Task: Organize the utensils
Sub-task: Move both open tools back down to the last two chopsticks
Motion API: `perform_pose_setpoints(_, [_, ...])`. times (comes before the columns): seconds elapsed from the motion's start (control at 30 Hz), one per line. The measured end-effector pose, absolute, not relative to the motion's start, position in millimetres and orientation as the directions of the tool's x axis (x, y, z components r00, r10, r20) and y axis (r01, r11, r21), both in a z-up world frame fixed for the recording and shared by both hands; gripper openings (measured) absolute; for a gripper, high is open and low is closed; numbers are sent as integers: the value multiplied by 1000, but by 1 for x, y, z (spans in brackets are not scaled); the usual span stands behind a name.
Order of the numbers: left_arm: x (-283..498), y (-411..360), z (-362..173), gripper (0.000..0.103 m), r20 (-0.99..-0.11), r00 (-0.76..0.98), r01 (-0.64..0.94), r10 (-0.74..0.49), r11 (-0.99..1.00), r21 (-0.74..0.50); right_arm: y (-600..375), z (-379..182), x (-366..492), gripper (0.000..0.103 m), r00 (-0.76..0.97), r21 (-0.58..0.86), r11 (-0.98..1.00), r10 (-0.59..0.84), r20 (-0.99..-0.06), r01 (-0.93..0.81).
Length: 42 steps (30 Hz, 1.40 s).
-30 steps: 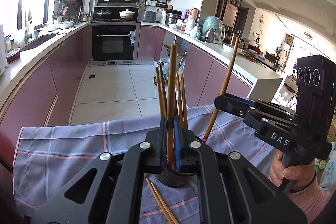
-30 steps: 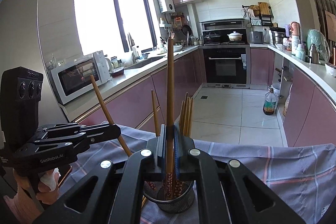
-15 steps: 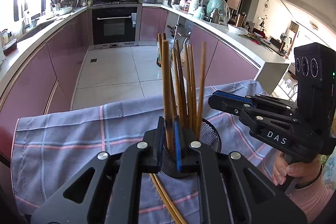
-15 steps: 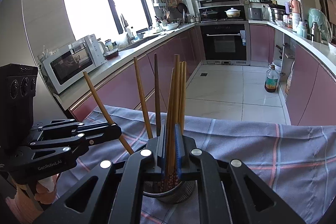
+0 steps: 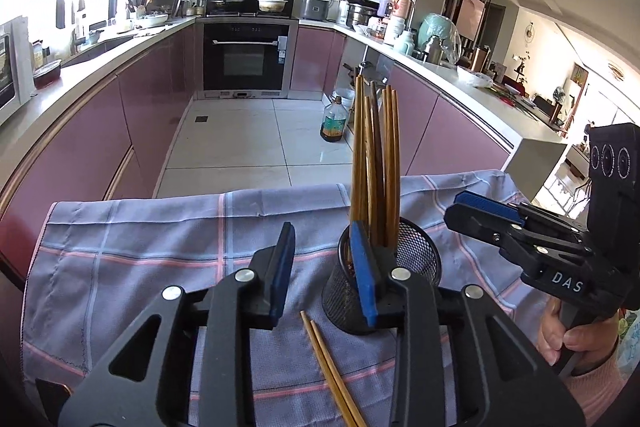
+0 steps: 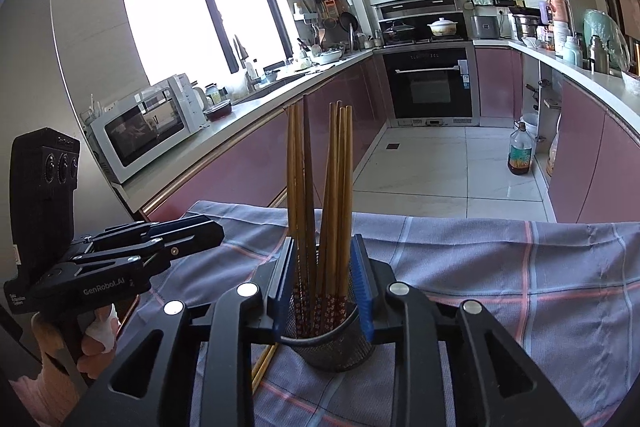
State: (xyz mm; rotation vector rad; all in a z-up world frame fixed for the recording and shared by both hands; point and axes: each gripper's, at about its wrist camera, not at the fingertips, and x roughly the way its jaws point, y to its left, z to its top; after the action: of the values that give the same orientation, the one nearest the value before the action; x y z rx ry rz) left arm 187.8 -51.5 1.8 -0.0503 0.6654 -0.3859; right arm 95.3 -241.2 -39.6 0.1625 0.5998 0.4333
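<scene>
So I was opening both the left gripper [image 5: 325, 269] and the right gripper [image 6: 323, 285], neither gripping anything, to leave the chopsticks [image 6: 320, 195] upright in the mesh cup [image 5: 416, 259] on the near cloth [image 5: 140, 239].

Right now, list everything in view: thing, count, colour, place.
holder: one, black mesh, upright on the cloth.
chopsticks in holder: about seven, brown, standing on end.
loose chopsticks: two, brown, flat on the cloth beside the holder.
cloth: one, blue-grey with pink checks, over the table.
oil bottle: one, dark, on the floor.
microwave: one, white, on the counter under the window.
oven: one, black, at the far wall.
pot: one, white, on the hob.
left gripper: black, blue pads, jaws opening, nothing between.
right gripper: black, blue pads, jaws opening around the standing chopsticks.
</scene>
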Motion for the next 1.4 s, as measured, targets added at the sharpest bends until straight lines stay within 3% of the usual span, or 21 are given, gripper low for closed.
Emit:
perform_pose_setpoints(0.2, [155, -28, -16, 38, -595, 735, 302, -324, 943, -140, -228, -53, 61, 36, 691, 280, 862, 506, -517, -422])
perform_pose_setpoints(0.57, [114, 13, -70, 41, -663, 704, 231, -254, 965, -125, -188, -115, 36, 37, 548, 281, 844, 516, -658, -457])
perform_pose_setpoints(1.4, [88, -3, -103, 46, -711, 637, 238, -298, 953, -186, -166, -139, 22, 46, 506, 245, 859, 471, -722, -449])
